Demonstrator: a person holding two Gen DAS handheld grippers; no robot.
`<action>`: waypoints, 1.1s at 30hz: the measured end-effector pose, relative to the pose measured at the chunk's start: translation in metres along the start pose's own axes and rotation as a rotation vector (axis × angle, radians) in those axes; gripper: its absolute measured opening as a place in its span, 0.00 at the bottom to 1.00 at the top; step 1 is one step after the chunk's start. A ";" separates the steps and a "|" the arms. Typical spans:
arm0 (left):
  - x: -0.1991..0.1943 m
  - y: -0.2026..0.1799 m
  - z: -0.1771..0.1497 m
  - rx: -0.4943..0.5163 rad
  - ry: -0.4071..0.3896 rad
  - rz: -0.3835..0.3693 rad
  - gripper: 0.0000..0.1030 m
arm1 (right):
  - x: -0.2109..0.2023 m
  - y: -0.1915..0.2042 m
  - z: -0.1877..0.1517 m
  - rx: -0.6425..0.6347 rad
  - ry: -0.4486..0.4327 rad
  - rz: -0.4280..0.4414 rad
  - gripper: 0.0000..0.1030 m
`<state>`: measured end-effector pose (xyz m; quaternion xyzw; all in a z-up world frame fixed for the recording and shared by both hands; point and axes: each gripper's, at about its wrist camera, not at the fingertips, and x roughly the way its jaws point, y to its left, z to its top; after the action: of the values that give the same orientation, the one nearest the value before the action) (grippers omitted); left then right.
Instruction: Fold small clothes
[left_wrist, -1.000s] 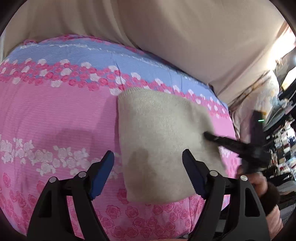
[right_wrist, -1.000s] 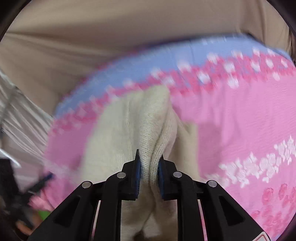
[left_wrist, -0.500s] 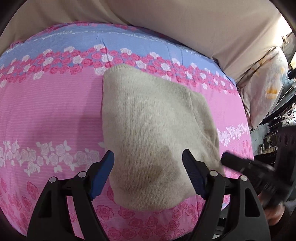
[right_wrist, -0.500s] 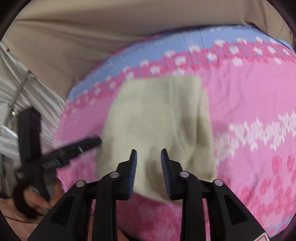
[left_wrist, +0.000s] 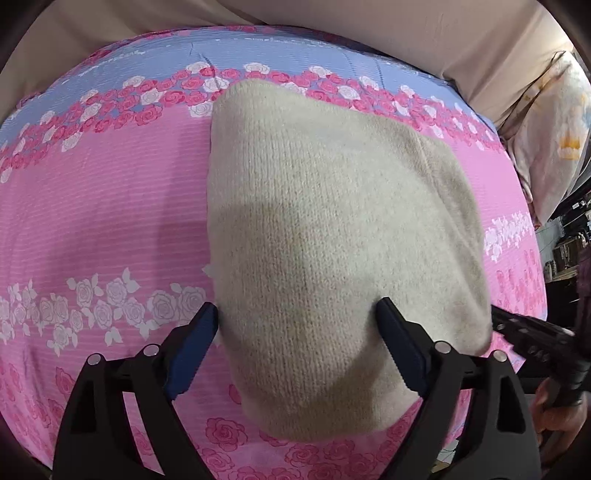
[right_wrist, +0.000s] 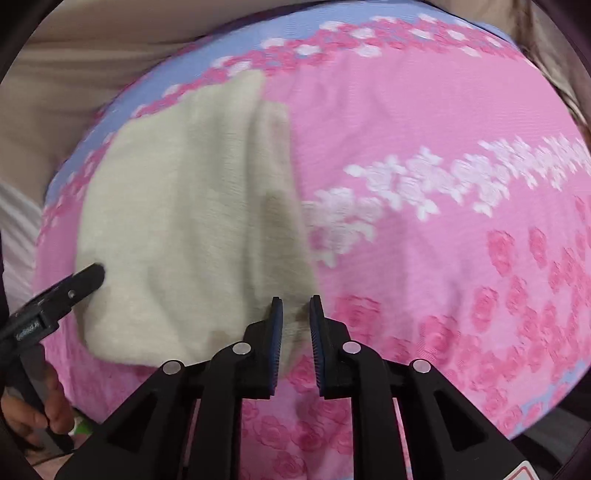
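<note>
A folded beige knit garment (left_wrist: 332, 240) lies flat on the pink floral bedsheet (left_wrist: 92, 221). My left gripper (left_wrist: 299, 332) is open wide and empty, just above the garment's near part. In the right wrist view the garment (right_wrist: 184, 221) lies left of centre on the sheet (right_wrist: 443, 258). My right gripper (right_wrist: 296, 332) is slightly open and empty, over the garment's near right corner. The left gripper (right_wrist: 74, 288) shows at the left edge of that view, and the right gripper (left_wrist: 535, 339) shows at the right edge of the left wrist view.
Beige bedding (left_wrist: 406, 33) lies beyond the sheet's blue band. A pale patterned pillow (left_wrist: 554, 129) sits at the far right. Cluttered dark shelves (left_wrist: 569, 236) stand beyond the bed's right edge.
My right gripper let go of the garment fold and pulled back toward the near right corner. The garment now lies flat. My left gripper moved closer over it.
</note>
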<state>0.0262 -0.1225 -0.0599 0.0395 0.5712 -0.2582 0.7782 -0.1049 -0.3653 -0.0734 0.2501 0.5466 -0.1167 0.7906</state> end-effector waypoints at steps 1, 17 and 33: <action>-0.002 -0.001 0.000 0.006 -0.007 0.004 0.83 | -0.014 0.006 0.004 -0.003 -0.045 0.048 0.15; -0.016 -0.014 0.001 0.069 -0.046 0.060 0.81 | 0.058 0.062 0.110 -0.121 0.004 0.021 0.08; -0.045 0.031 -0.007 -0.071 -0.110 -0.003 0.85 | 0.001 0.029 0.080 -0.063 -0.106 0.047 0.60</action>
<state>0.0239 -0.0776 -0.0289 -0.0034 0.5365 -0.2408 0.8088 -0.0269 -0.3829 -0.0440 0.2313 0.5015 -0.0938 0.8284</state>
